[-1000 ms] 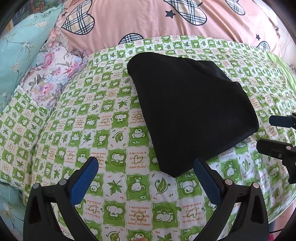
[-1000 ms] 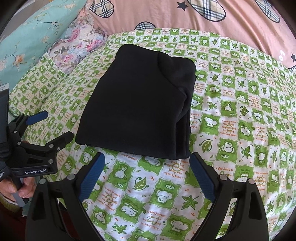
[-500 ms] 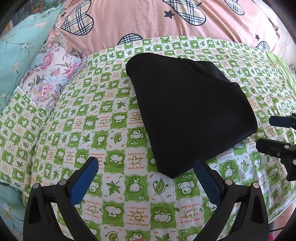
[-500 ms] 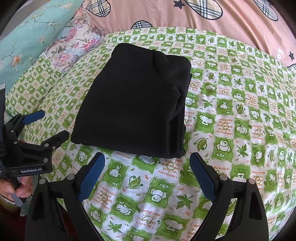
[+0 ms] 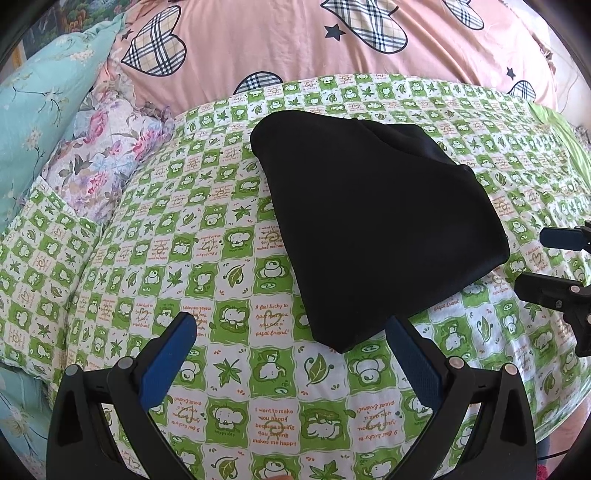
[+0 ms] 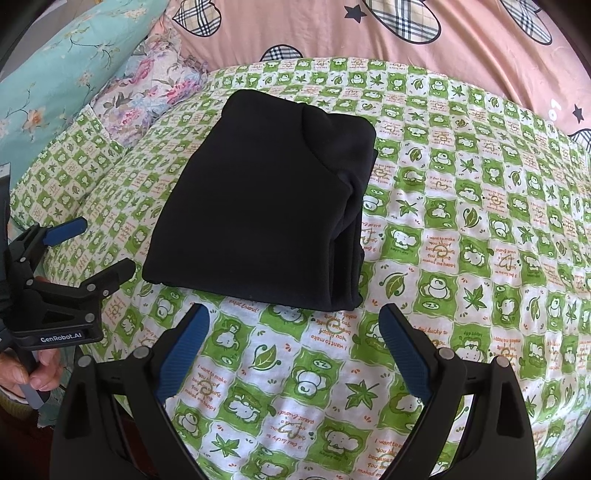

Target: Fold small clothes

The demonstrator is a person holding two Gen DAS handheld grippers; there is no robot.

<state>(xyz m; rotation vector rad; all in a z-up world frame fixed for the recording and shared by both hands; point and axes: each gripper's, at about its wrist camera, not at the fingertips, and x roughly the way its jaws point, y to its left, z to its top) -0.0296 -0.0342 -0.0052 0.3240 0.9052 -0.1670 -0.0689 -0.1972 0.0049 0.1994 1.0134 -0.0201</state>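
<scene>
A black garment (image 5: 373, 221) (image 6: 266, 210) lies folded in a thick, flat bundle on the green-and-white checked bed sheet (image 5: 207, 266) (image 6: 461, 236). My left gripper (image 5: 291, 325) hangs open just short of the bundle's near left corner, nothing between its blue pads. My right gripper (image 6: 293, 317) is open too, a little back from the bundle's near edge, its stacked layers showing on the right side. In the right wrist view the left gripper (image 6: 99, 247) shows open at the left, held by a hand (image 6: 33, 373). In the left wrist view the right gripper (image 5: 535, 258) appears at the right edge.
A pink quilt with plaid hearts (image 5: 295, 40) (image 6: 443, 33) is piled behind the sheet. A teal floral pillow (image 5: 40, 107) (image 6: 62, 62) and a flowered pillow (image 5: 107, 155) (image 6: 155, 85) lie at the left. The sheet's near edge drops off close to the grippers.
Both grippers have drawn back slightly from the folded garment, staying open. The garment has not moved.
</scene>
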